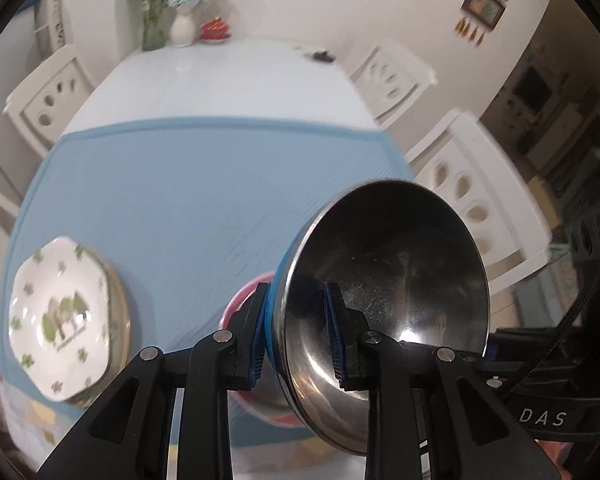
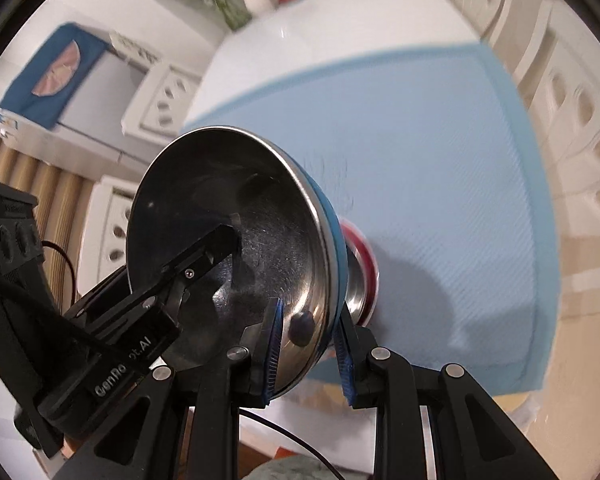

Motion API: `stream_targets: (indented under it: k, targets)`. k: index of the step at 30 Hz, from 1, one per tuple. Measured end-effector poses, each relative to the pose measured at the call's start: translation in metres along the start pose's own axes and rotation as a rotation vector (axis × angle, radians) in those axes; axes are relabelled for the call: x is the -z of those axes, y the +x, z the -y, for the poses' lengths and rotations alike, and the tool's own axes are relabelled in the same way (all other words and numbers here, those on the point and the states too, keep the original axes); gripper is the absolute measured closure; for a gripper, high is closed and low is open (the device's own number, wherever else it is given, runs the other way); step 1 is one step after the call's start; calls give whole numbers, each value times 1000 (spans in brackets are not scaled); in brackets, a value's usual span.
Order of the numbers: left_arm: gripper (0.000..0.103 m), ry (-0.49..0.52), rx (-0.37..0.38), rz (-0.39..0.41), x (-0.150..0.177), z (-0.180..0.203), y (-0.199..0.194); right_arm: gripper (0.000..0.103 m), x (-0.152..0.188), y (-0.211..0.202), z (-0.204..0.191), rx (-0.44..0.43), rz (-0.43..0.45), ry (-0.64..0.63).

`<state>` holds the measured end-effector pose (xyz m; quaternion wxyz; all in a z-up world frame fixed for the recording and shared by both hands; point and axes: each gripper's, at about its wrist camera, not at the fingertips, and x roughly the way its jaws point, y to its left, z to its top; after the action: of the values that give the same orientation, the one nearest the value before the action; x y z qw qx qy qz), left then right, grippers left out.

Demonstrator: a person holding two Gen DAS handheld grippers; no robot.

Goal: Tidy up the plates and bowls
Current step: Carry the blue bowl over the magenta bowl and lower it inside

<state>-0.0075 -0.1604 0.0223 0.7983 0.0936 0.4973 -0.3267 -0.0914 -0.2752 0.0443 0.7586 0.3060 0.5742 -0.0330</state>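
Observation:
A steel bowl with a blue outer wall hangs tilted above the blue mat. My left gripper is shut on its rim, one pad inside and one outside. In the right wrist view the same steel bowl has my right gripper shut on the opposite rim, and the left gripper's finger reaches into the bowl. Just beneath it sits a pink bowl, red-rimmed in the right wrist view. A white octagonal plate with green trees lies on another plate at the mat's left.
At the table's far end stand a green vase, a white vase with flowers and a red dish. A small black object lies far right. White chairs line both sides of the table.

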Motion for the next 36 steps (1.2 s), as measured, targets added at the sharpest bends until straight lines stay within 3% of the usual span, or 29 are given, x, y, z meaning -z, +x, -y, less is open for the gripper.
stream_targets:
  k: [4,15,21,26,27,33,36]
  targets:
    - [80,34,-59,-34,17,1,13,79,6,28,1,31,-47,-28]
    - [80,-32,-3,-152,48,-15,44,79,17,72,24,37,-141,-19]
    - [75,8,-44,-133,41,-7,45,79,12,72,30,48,-127,8]
    - [65,-43,-82,-75,33,-27,36,78,6,67,30,52,-105,14]
    - [59,-59,-72,-74,32,-32,36,78,6,65,32,50,-103,13]
    - [59,-133,-1,-82,39,-45,39,76,8,57,37,47,-79,-11]
    - [59,-147,11,-64,41,-48,33,76,8,38,36,42,26,-31]
